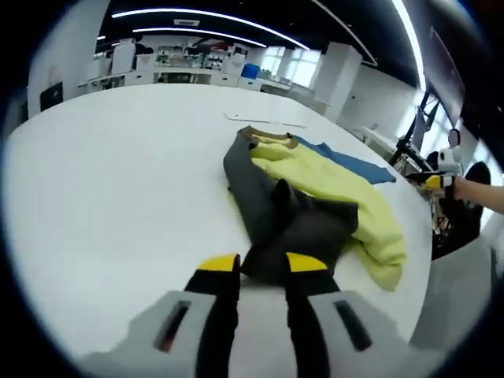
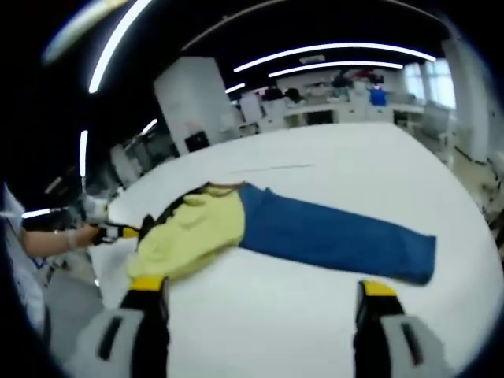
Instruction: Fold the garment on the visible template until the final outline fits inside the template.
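Note:
A garment lies on the white table [image 1: 118,197]: a dark grey part [image 1: 276,213], a yellow-green body [image 1: 339,185] and a blue part [image 1: 354,164]. My left gripper [image 1: 263,264] has its jaws drawn close on the near edge of the grey cloth, which rises in a small peak. In the right gripper view the blue part [image 2: 331,232] stretches out flat to the right of the yellow body [image 2: 197,228]. My right gripper [image 2: 262,287] stands wide open over bare table just short of the garment. A thin pale line [image 1: 264,120] runs on the table beyond the garment.
A hand [image 2: 59,236] holds the left gripper [image 2: 118,231] at the garment's far-left end. The right gripper [image 1: 437,181] and a hand [image 1: 476,190] show past the table's right edge. Desks and shelves [image 1: 181,67] stand far behind. The table edge curves close on the right.

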The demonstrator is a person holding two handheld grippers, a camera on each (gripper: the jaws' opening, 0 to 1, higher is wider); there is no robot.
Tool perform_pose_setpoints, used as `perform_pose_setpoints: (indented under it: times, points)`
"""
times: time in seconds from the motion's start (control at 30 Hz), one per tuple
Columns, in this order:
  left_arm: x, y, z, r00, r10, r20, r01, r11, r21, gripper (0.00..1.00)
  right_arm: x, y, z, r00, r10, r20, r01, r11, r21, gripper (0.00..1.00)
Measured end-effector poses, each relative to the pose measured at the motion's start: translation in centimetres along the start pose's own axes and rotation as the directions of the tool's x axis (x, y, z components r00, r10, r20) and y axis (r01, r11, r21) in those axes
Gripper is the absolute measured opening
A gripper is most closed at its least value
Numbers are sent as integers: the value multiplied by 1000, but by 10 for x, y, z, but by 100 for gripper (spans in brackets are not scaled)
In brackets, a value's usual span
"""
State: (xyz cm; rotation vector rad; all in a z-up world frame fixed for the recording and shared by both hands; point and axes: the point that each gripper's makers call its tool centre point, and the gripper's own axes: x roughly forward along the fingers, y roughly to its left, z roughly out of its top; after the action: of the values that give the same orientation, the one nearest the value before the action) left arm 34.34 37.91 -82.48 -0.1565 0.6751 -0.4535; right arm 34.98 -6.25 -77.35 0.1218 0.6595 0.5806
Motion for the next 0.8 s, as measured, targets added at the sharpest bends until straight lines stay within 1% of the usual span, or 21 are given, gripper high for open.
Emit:
perform_pose_setpoints:
  times: [0.13, 0.3, 0.4, 0.43, 0.47, 0.5, 0.53, 0.57, 0.6, 0.63, 0.73, 0.8]
  points:
    - [-2, 5, -3, 1000, 6, -9, -6, 1000, -5, 0, 0, 2, 1, 1000, -1, 6, 1, 1000, 0, 99]
    - [-9, 4, -2, 1000, 9, 4, -9, 1000, -9, 0, 0, 4, 2, 1000, 1, 13, -1, 1000, 2, 99]
    - [-21, 7, 6, 999, 20, 28, -19, 999, -31, 0, 0, 5, 1, 1000, 4, 12, -4, 1000, 2, 99]
    - [-27, 16, 10, 999, 26, 39, -25, 999, -38, 0, 0, 5, 1, 1000, 3, 13, -3, 1000, 1, 99]
    - [-31, 20, 11, 999, 35, 41, -33, 998, -47, 0, 0, 5, 1, 1000, 4, 14, -4, 1000, 4, 99]
    - [-36, 24, 12, 998, 52, 38, -50, 997, -55, 0, 0, 6, 1, 1000, 6, 14, -6, 1000, 7, 98]
    - [-38, 27, 12, 998, 56, 36, -54, 997, -59, 0, 0, 5, 0, 1000, 9, 14, -10, 1000, 8, 94]
    - [-44, 34, 12, 997, 66, 33, -64, 996, -62, 0, 1, 6, 0, 1000, 11, 12, -11, 1000, 11, 93]
    - [-49, 39, 12, 996, 78, 31, -76, 995, -62, 0, 1, 6, 0, 1000, 6, 14, -6, 1000, 13, 95]
    - [-56, 50, 11, 995, 98, 27, -96, 993, -63, 0, 1, 5, 1, 1000, -2, 24, 2, 1000, 8, 99]
    - [-72, 68, 12, 991, 133, 13, -132, 990, -53, 0, 1, 5, 5, 999, 5, 34, -5, 1000, 8, 97]
    - [-82, 81, 12, 987, 159, -3, -159, 986, -44, 0, 1, 6, 10, 999, 0, 45, -1, 1000, 7, 99]
